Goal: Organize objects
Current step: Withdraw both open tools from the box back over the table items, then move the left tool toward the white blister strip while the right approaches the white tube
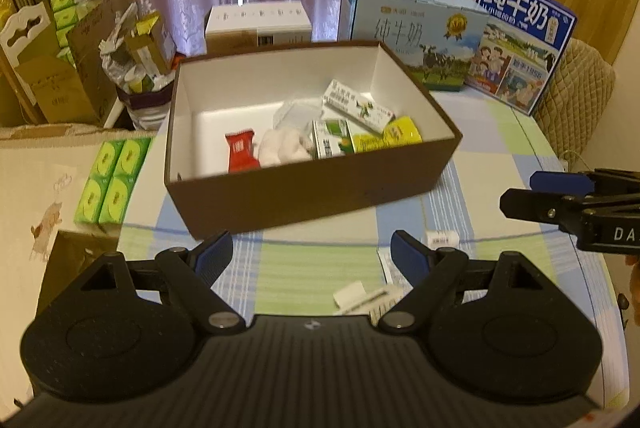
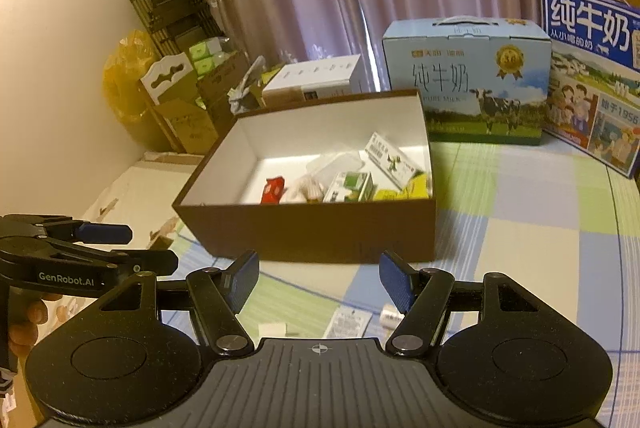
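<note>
A brown open box (image 1: 304, 188) (image 2: 320, 232) with a white inside stands on the checked tablecloth. In it lie a red packet (image 1: 241, 150) (image 2: 273, 189), a white soft lump (image 1: 280, 146), green-and-white medicine cartons (image 1: 358, 106) (image 2: 390, 158) and a yellow packet (image 1: 400, 136). My left gripper (image 1: 312, 254) is open and empty just in front of the box. My right gripper (image 2: 320, 278) is open and empty, also in front of the box. Small white items lie on the cloth near the fingers: a small bottle (image 1: 442, 238) (image 2: 390, 316), a paper sachet (image 2: 346, 322) and a white piece (image 1: 352, 294) (image 2: 272, 330).
Two milk cartons (image 1: 412, 28) (image 1: 524, 40) stand at the table's far side. Green tissue packs (image 1: 110, 180) lie left of the box. Cardboard boxes and a bin (image 1: 136, 68) crowd the back left. A padded chair back (image 1: 576, 84) stands at right.
</note>
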Demonstrator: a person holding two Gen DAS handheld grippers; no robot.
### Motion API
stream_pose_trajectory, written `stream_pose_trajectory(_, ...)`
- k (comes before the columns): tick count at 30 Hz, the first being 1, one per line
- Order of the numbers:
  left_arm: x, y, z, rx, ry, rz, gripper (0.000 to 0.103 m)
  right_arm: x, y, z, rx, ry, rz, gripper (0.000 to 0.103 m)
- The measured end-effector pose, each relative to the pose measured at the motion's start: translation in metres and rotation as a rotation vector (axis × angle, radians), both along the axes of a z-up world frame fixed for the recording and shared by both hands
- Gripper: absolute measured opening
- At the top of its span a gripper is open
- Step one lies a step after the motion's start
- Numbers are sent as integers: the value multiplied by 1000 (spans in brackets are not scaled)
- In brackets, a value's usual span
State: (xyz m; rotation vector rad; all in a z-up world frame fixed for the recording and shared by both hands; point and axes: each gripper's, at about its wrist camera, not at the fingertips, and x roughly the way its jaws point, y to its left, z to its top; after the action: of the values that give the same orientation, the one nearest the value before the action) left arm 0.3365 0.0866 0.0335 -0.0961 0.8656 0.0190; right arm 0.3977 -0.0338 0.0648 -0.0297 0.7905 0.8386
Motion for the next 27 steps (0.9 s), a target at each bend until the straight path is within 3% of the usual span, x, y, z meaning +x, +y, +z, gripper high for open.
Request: stream_pose_trajectory(27, -33, -19, -27, -10, 61, 2, 84, -31, -28, -37, -57, 87, -45, 64)
